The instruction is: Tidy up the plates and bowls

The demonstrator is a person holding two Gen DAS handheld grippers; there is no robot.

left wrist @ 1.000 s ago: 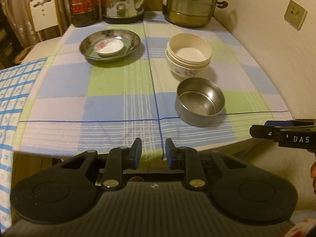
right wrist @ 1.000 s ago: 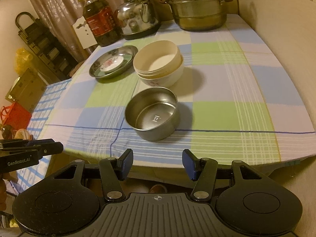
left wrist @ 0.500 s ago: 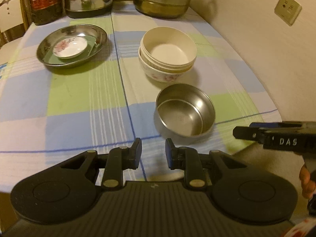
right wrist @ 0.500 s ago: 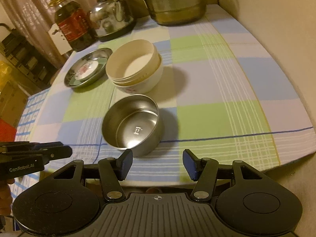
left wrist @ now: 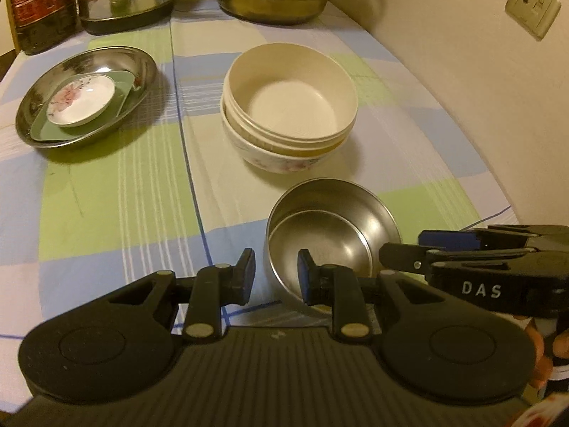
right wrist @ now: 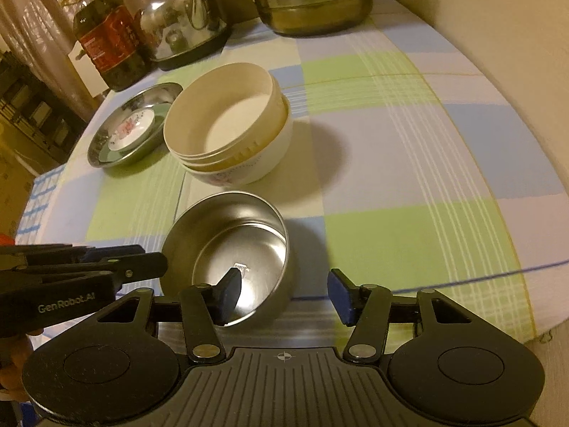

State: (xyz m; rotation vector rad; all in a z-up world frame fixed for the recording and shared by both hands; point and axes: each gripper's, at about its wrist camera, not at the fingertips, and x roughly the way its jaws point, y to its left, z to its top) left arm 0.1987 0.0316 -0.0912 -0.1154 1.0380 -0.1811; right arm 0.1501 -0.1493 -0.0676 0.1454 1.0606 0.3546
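Observation:
A steel bowl (left wrist: pixel 334 235) stands near the table's front edge, also in the right wrist view (right wrist: pixel 227 245). Behind it is a stack of cream bowls (left wrist: pixel 290 103), topmost in a flowered one (right wrist: pixel 227 124). At the left a steel plate (left wrist: pixel 85 92) holds a green dish and a small flowered saucer (left wrist: pixel 80 99). My left gripper (left wrist: pixel 275 274) is open, straddling the steel bowl's near left wall. My right gripper (right wrist: pixel 284 291) is open wide, its left finger inside the bowl and its right finger outside it.
A kettle (right wrist: pixel 185 17), an oil bottle (right wrist: pixel 106 39) and a steamer pot (right wrist: pixel 309 0) stand at the table's back. A wall with a socket (left wrist: pixel 533 5) runs along the right. The checked cloth (right wrist: pixel 409 163) covers the table.
Both grippers moved forward over the table edge to the steel bowl; their fingers now straddle its wall. The bowls and plates have not moved.

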